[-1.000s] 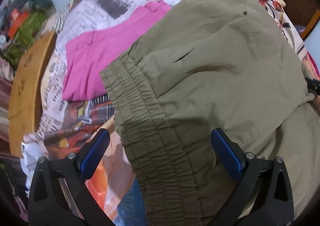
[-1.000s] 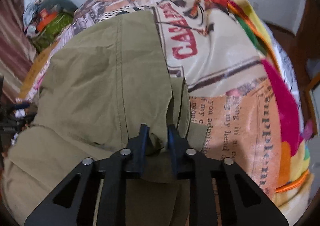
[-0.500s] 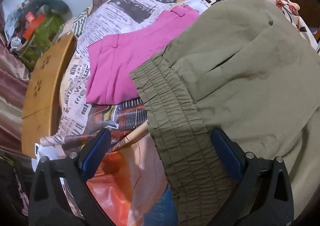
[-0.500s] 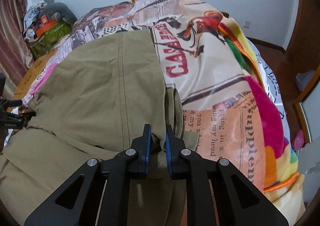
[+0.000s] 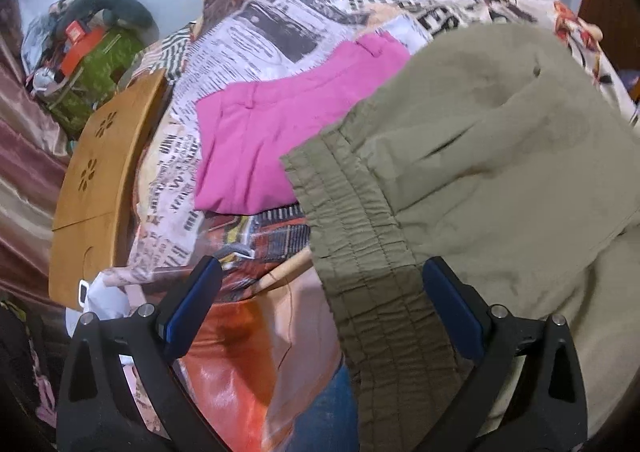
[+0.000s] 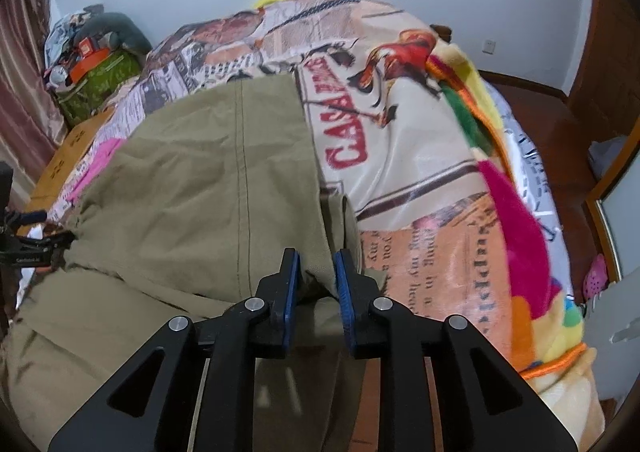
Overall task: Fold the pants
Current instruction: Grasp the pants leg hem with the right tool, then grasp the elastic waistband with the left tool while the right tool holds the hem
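Observation:
Olive-green pants (image 5: pixel 480 156) lie folded over on the printed bedspread (image 5: pixel 304 20), with the elastic waistband (image 5: pixel 360 236) hanging toward me over the bed edge. My left gripper (image 5: pixel 320 292) is open wide; the waistband lies between its blue pads (image 5: pixel 192 300) without being pinched. In the right wrist view the pants (image 6: pixel 200 180) cover the left half of the bed. My right gripper (image 6: pixel 316 272) has its jaws slightly apart, with a bunch of pants fabric between them.
Folded pink pants (image 5: pixel 272 132) lie on the bed left of the olive ones. A wooden board (image 5: pixel 96 180) and a green bag (image 5: pixel 92 80) stand left of the bed. A bright fleece blanket (image 6: pixel 512 204) drapes the bed's right side, above a wooden floor (image 6: pixel 552 124).
My left gripper has drawn back and left, so more of the pink pants shows. My right gripper has pulled back and up and its jaws have parted a little around the fabric.

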{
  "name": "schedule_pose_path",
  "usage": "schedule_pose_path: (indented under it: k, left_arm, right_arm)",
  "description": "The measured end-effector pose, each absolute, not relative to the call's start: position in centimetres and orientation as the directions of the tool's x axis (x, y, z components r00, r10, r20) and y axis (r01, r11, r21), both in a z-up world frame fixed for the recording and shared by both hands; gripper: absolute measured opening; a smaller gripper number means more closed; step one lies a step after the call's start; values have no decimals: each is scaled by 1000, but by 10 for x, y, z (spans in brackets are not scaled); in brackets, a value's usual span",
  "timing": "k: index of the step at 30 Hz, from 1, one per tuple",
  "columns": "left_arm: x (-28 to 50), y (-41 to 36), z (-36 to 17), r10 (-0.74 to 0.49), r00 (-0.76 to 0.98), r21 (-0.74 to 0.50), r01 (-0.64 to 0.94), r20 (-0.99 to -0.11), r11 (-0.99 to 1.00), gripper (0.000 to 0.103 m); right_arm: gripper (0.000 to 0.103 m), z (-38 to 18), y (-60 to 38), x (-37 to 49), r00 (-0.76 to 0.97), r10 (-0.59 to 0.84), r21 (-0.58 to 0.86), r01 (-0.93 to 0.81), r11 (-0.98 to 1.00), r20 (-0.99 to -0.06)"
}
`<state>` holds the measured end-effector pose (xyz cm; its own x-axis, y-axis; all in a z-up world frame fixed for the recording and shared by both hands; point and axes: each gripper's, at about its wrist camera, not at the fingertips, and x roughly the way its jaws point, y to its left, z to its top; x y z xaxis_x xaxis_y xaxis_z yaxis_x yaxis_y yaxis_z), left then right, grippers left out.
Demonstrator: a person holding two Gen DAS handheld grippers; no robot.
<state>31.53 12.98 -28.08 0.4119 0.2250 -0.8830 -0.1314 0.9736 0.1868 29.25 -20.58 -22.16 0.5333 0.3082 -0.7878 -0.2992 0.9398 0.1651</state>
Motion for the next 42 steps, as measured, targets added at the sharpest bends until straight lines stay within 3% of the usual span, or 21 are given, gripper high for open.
schedule_pose_path:
  k: [3, 7, 11, 13, 16, 27, 33, 38, 42]
  left_arm:
    - [310, 134, -261, 209, 455, 159, -146, -866, 976, 102]
    - [311, 146, -234, 201, 512, 125, -179, -835, 976, 102]
    - [322, 167, -221, 221, 535, 98, -248, -815, 964, 102]
    - [332, 180, -220, 237, 536, 83, -295, -810, 952, 102]
    - [345, 193, -227, 229, 523, 57, -324, -821, 944, 102]
    - [384, 193, -285, 112, 439, -4, -256, -892, 967, 102]
    - [395, 184, -313, 121, 410, 33, -216, -904, 976, 102]
    - [402, 187, -323, 65, 415, -34, -225, -908, 974, 89]
    - [403, 187, -328, 37, 422, -64, -223, -906, 973, 85]
  right_arm:
    - [22, -207, -212, 294, 542, 332, 200, -288, 936, -772]
    - [38, -181, -214, 298, 579, 352, 219, -288, 932, -735]
    - [41, -158, -209, 306, 607, 363, 208, -313, 927, -707]
    - [52, -149, -205, 310, 618, 373, 210, -322, 923, -692]
    - [61, -138, -197, 323, 633, 396, 220, -341, 914, -665]
    - [62, -171, -155, 397, 561, 400, 211, -372, 904, -724]
    - [62, -212, -136, 436, 449, 417, 265, -363, 893, -790]
    - [62, -238, -119, 461, 417, 378, 226, -369, 902, -826]
    - [63, -248, -109, 470, 413, 373, 221, -370, 902, -831]
